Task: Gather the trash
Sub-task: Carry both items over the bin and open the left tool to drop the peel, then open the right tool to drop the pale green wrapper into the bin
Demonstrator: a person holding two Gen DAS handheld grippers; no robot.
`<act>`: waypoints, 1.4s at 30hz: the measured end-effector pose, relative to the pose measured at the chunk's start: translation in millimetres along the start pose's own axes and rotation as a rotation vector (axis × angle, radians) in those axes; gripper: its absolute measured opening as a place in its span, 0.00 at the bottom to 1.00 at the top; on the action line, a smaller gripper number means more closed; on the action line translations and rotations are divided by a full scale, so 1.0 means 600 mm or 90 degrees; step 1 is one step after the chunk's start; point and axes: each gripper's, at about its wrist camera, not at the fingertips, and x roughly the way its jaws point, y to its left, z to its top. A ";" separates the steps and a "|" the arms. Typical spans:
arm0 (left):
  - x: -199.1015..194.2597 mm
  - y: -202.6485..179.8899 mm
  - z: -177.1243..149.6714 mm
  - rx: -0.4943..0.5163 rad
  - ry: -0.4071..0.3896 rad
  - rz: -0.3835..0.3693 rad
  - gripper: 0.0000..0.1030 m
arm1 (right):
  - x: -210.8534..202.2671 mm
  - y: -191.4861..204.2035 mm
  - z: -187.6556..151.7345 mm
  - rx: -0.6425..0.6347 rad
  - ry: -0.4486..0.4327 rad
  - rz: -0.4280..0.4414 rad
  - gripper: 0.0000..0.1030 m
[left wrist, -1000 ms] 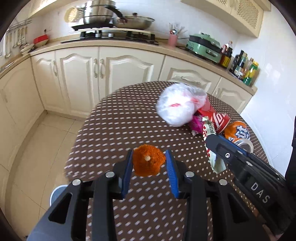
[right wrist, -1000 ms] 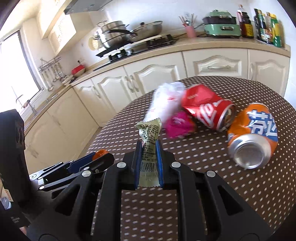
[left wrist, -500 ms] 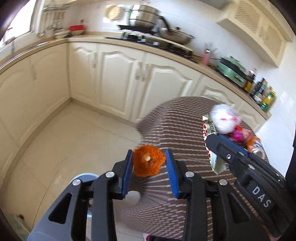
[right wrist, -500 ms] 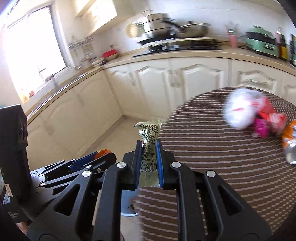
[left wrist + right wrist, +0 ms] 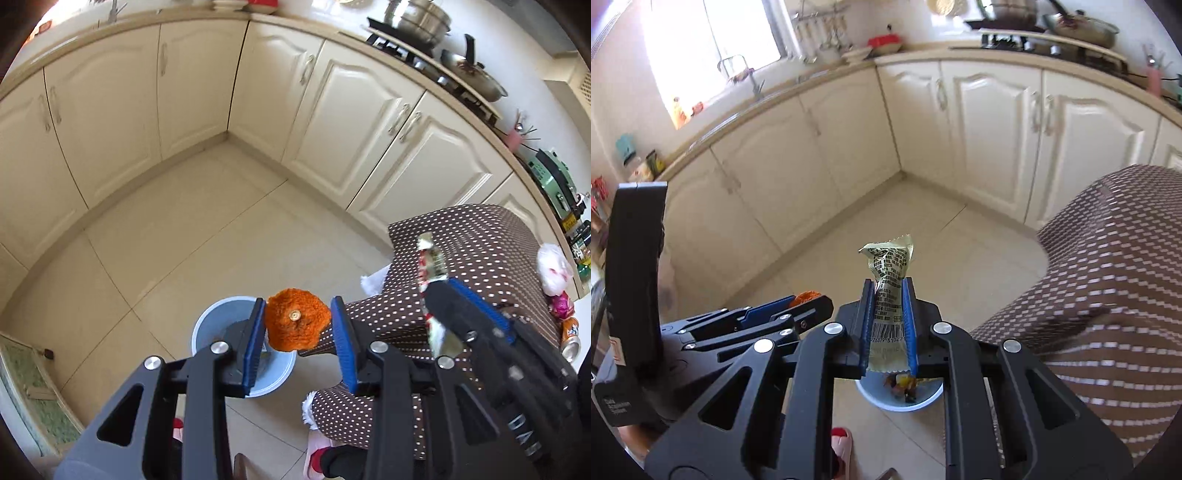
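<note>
Left claw (image 5: pixel 298 334) pinches rough orange peel piece (image 5: pixel 297 320), light and crumbly, gripped at its edges, above pale blue round bin (image 5: pixel 207 325). Right claw (image 5: pixel 888 325) clamps thin crinkly green snack wrapper (image 5: pixel 889 291) mid-length, also over bin; weightless, slippery.

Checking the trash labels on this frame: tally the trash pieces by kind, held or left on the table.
Orange peel, held in the left gripper: 1
Snack wrapper, held in the right gripper: 1
White plastic bag, on the table: 1
Pink wrapper, on the table: 1
Orange can, on the table: 1
Total: 5
</note>
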 end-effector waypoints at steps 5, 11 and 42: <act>0.041 0.031 0.011 -0.033 0.050 0.005 0.37 | 0.052 0.009 -0.004 0.001 0.030 0.001 0.15; 0.075 0.049 0.011 -0.046 0.074 0.023 0.48 | 0.087 0.004 -0.007 0.008 0.051 0.002 0.15; 0.054 0.077 0.013 -0.070 0.055 0.041 0.48 | 0.116 0.029 0.008 0.013 0.053 0.030 0.23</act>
